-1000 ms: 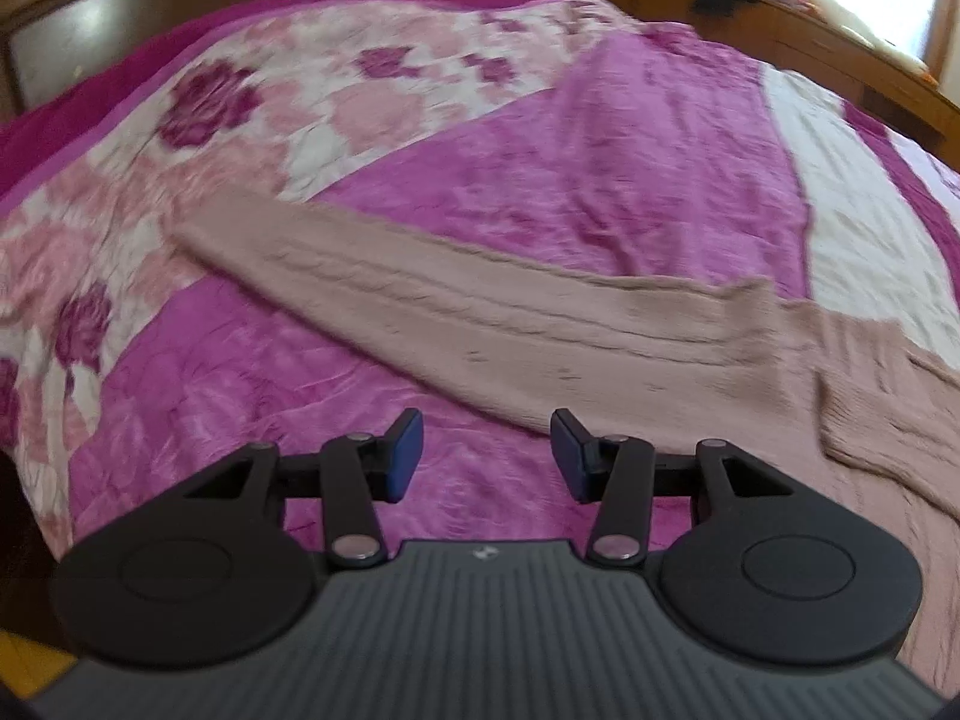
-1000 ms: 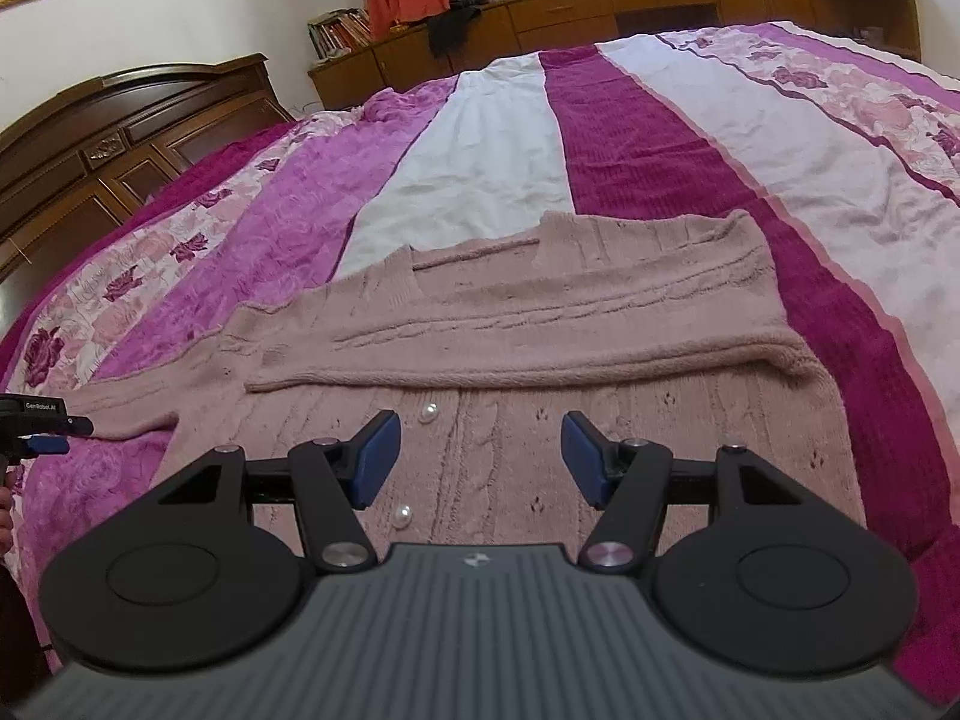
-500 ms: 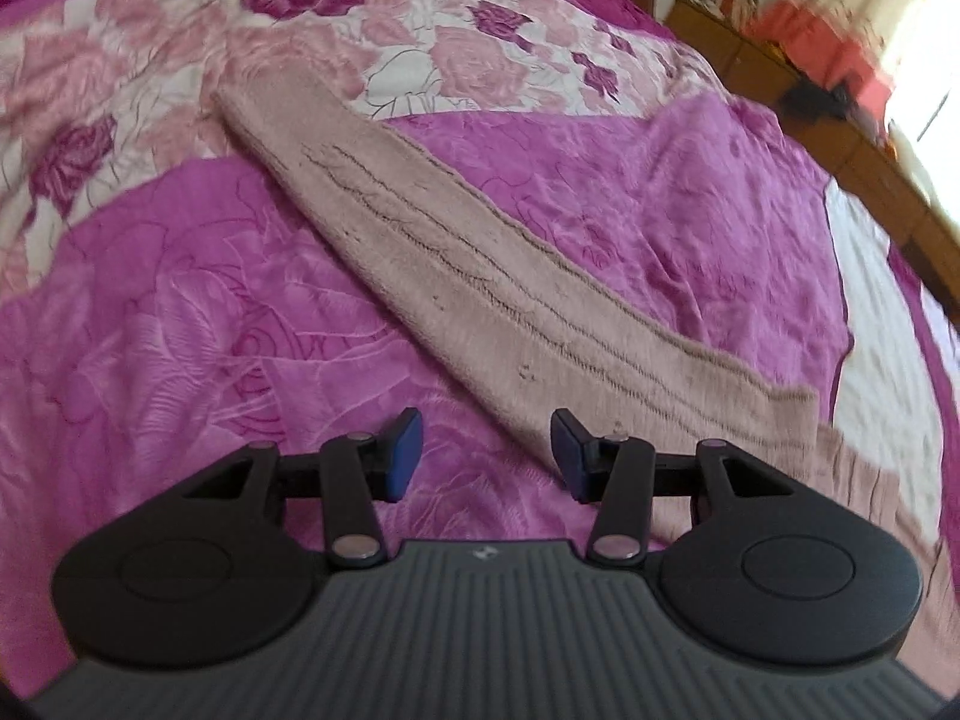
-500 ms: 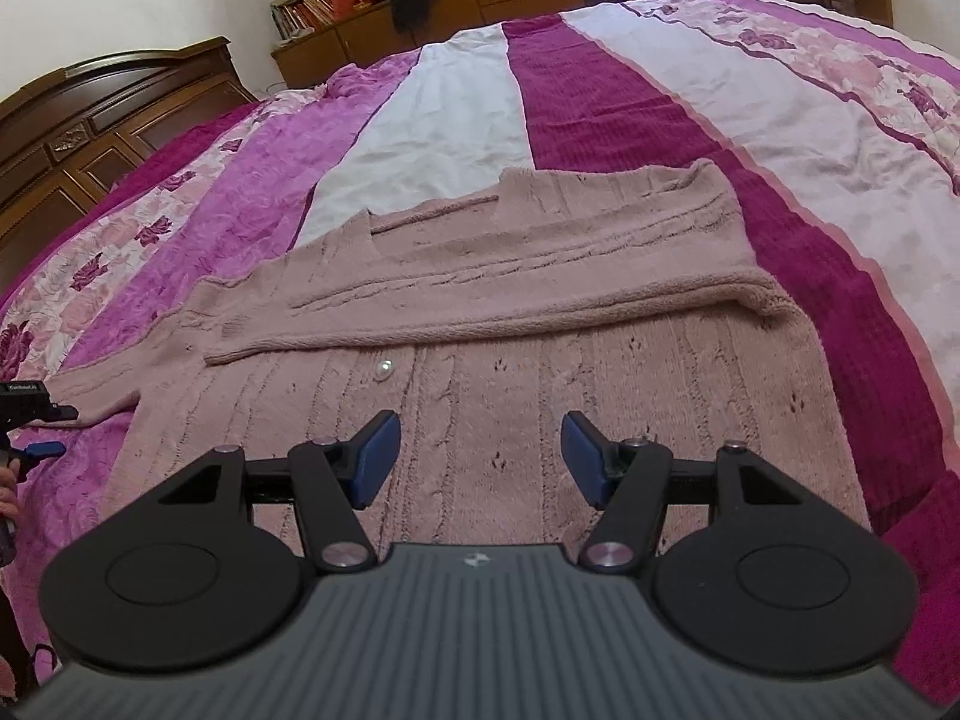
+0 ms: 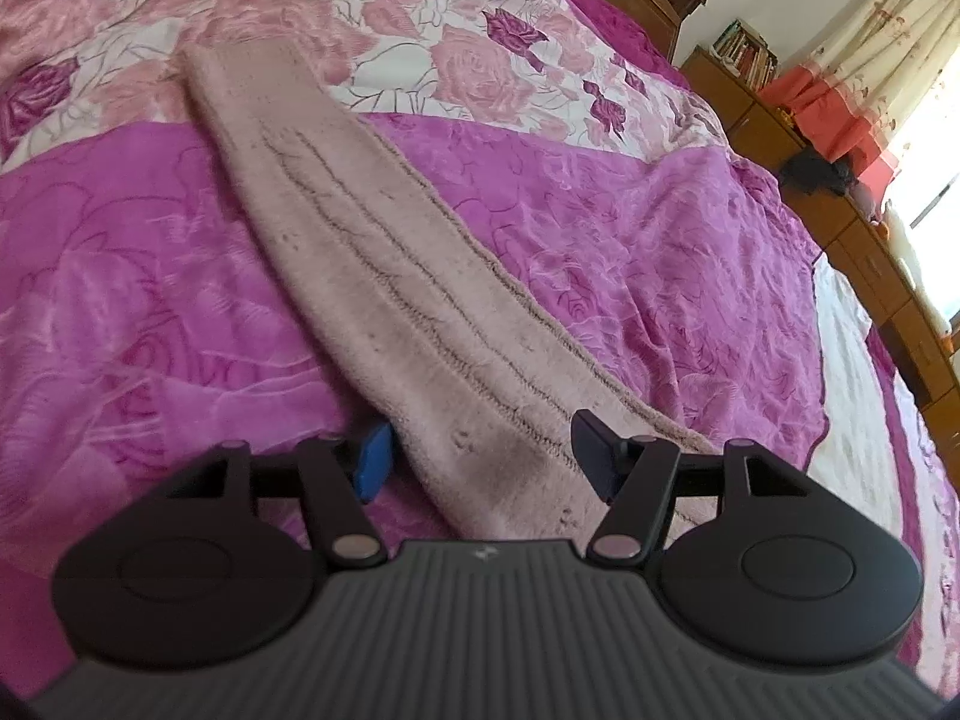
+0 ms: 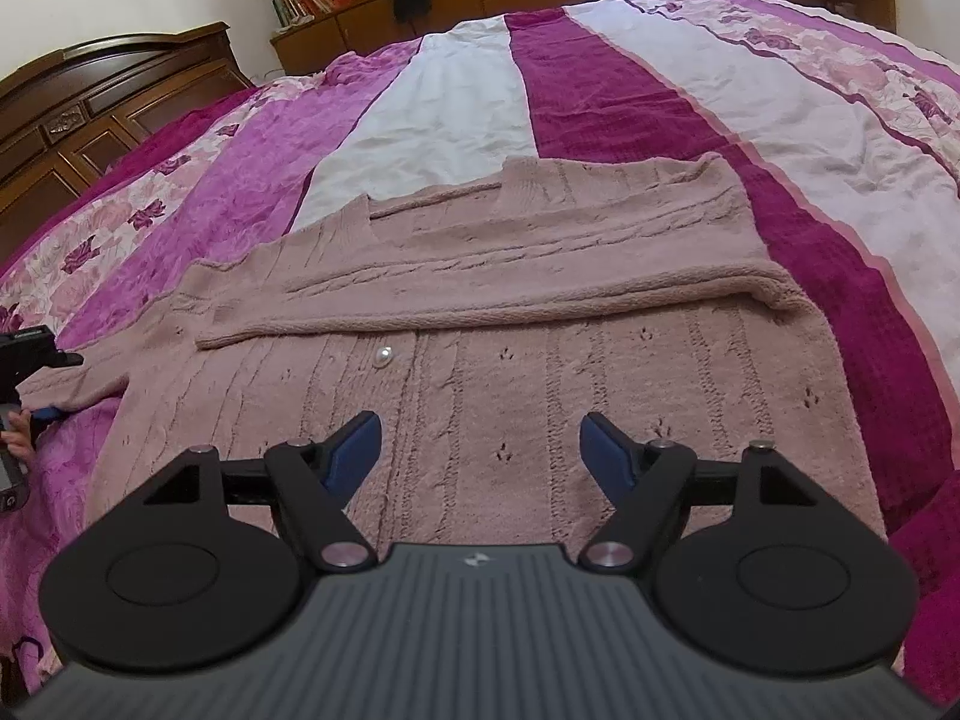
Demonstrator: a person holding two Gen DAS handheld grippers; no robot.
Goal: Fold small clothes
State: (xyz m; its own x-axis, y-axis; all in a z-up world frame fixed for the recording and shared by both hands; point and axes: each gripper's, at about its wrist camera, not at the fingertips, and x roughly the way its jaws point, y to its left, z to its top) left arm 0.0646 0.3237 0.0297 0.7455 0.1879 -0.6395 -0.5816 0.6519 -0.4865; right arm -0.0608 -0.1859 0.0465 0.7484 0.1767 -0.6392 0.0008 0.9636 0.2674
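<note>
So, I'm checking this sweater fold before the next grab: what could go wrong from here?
1. The left gripper stands open, straddling the outstretched sleeve near the shoulder; closing here may bunch the knit, or catch the bedspread too.
2. Lifting so far from the cuff, the long free end would likely drag or twist.
3. The other sleeve lies folded across the cardigan; the open right gripper isn't pinning it, so a pull may shift it.
</note>
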